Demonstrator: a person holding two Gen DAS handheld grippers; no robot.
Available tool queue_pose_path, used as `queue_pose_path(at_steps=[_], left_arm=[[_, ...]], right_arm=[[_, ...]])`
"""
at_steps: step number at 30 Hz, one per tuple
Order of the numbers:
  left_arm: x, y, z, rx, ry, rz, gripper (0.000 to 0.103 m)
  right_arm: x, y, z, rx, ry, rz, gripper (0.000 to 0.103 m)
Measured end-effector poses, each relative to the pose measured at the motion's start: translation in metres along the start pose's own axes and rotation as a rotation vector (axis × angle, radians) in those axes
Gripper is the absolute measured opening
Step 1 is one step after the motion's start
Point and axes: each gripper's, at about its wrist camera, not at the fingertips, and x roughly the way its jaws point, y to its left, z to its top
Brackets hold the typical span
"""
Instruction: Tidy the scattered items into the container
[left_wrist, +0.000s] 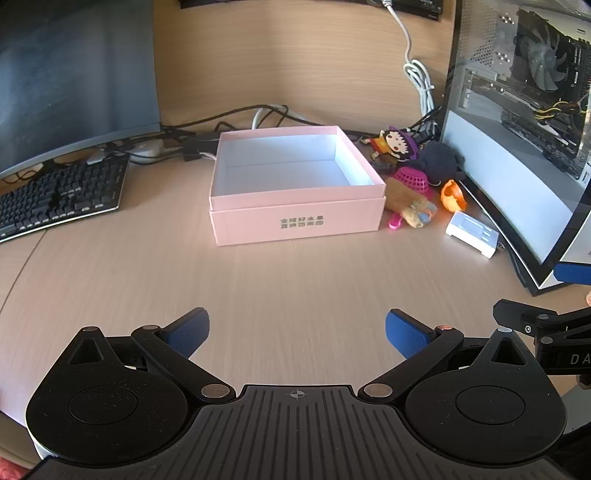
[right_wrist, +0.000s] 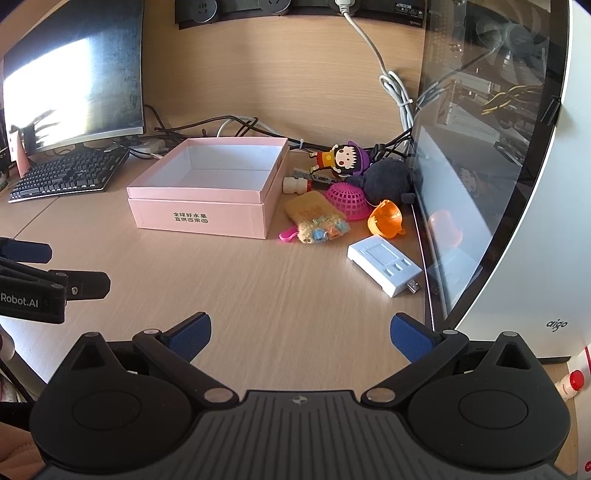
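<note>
Pink box (right_wrist: 207, 199) (nothing inside), toys beside

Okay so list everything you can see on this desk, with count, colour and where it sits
box: 1, pink, open and empty, desk middle
card reader: 1, white, nearest item right of box
funnel: 1, orange, beside computer case
basket: 1, pink, behind funnel
plush pouch: 1, tan, against box's right side
doll: 1, purple-hatted, behind pile
pompom: 1, dark grey, by case
keyboard: 1, black, left
monitor: 1, left rear
computer case: 1, white, right
left claw: open, empty
right claw: open, empty
</note>
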Motion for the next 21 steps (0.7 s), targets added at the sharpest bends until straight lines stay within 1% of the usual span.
queue_pose_path(at_steps=[21], left_arm=[[0.0, 0.0009, -0.0003, 0.001, 0.0, -0.001, 0.103]], right_arm=[[0.0028, 0.0013, 0.0018, 0.0, 0.002, 0.0, 0.103]])
